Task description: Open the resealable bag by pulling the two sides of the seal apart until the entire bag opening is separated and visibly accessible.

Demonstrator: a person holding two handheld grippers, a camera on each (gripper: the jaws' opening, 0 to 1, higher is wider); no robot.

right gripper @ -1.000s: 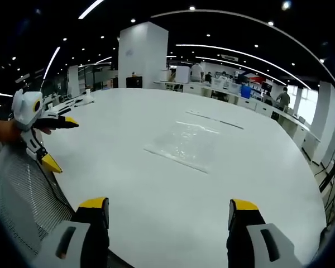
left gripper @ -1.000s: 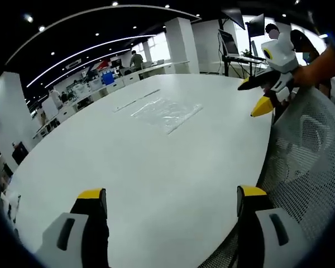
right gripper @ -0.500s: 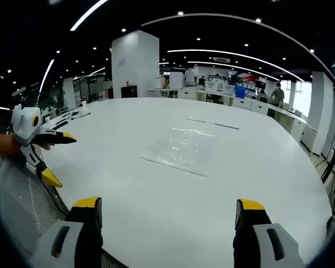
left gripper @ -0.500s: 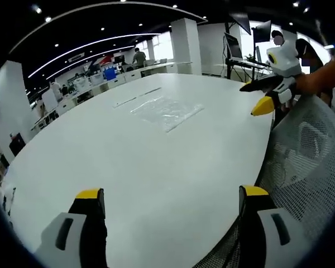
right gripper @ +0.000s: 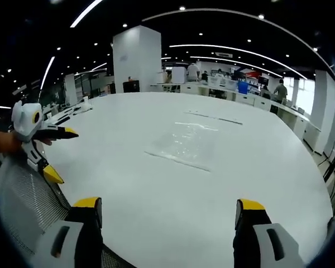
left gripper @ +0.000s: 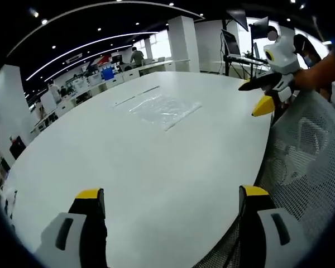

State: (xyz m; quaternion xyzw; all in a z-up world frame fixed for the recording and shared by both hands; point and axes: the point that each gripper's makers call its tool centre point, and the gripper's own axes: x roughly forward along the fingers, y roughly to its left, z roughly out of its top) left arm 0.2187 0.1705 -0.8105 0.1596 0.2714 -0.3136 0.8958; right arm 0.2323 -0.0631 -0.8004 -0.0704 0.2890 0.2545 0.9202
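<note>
Little has changed since a second ago; only slight camera drift; bag (left gripper: pixel 166 110) still flat mid-worktop (left gripper: pixel 156 167), seal shut, untouched; left tool (left gripper: pixel 170 201) and right tool (right gripper: pixel 167 209) both wide, empty, well short; approach not begun.

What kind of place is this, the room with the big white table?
Most likely a large open-plan office or lab: a big white table with a clear resealable bag lying on it, rows of desks with people behind, and strip lights across a dark ceiling.
</note>
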